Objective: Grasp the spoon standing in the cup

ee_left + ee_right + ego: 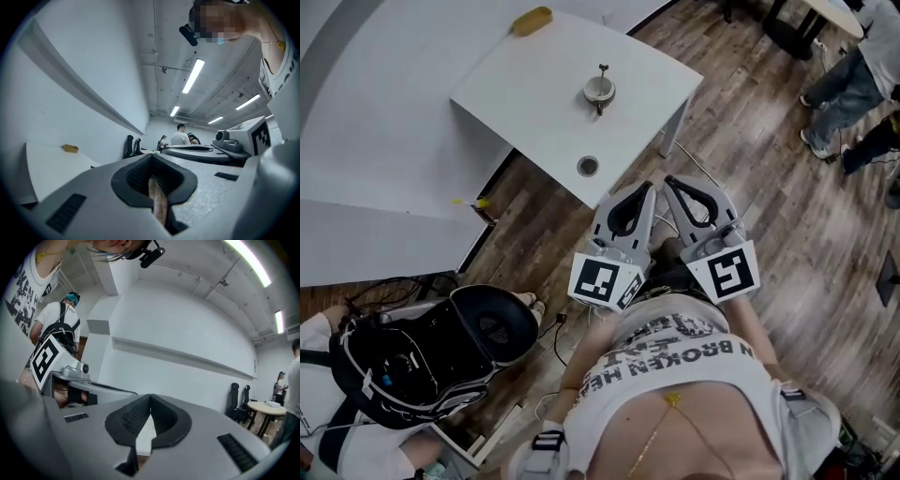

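Observation:
In the head view a small pale cup [599, 92] stands near the middle of a white table [534, 94], with a dark spoon [603, 71] upright in it. Both grippers are held close to the person's chest, over the wooden floor and short of the table's near corner. My left gripper [648, 187] and my right gripper [671, 179] sit side by side, tips almost touching each other. Each one's jaws meet at the tips with nothing between them, as the left gripper [151, 156] and the right gripper [150, 396] show in their own views. Neither gripper view shows the cup.
A yellow object [531, 20] lies at the table's far edge, also visible from the left gripper [71, 148]. A round cable hole [588, 166] is near the table's front corner. A person with a black backpack [431, 352] crouches at lower left. Other people [853, 84] stand at upper right.

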Motion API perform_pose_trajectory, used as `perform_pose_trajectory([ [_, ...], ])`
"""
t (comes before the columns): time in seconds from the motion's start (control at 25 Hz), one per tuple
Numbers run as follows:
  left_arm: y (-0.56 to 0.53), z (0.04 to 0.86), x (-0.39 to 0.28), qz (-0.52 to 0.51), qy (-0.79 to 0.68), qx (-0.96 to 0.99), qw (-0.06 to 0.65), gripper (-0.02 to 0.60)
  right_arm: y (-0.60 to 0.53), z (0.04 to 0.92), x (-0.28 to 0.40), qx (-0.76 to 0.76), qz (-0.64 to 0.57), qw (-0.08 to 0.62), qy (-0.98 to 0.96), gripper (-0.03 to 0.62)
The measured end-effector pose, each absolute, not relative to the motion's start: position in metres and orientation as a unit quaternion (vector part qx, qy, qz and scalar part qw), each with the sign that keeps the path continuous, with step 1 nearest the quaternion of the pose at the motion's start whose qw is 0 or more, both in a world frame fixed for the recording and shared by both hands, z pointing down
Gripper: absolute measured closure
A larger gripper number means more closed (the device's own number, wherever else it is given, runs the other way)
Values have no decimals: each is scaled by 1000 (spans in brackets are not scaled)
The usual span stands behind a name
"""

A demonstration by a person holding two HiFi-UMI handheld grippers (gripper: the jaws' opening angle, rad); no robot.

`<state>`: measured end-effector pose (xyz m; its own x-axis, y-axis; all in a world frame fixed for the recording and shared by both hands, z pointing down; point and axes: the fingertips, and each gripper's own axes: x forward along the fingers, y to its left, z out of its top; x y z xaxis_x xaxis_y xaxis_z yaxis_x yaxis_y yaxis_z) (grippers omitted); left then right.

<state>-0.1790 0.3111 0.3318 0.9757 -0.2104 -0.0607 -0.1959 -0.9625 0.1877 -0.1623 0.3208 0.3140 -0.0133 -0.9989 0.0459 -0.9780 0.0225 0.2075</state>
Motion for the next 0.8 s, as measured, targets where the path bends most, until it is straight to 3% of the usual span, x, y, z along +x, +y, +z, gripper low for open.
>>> perform_pose_trajectory([
  [0.32,276,338,-168,-36,-136,985,100,583,280,318,-150,670,-51,86,-735,588],
  [0.8,191,333,-55,-26,-196,975,100,583,191,312,-44,610,-56,84,-786,588],
])
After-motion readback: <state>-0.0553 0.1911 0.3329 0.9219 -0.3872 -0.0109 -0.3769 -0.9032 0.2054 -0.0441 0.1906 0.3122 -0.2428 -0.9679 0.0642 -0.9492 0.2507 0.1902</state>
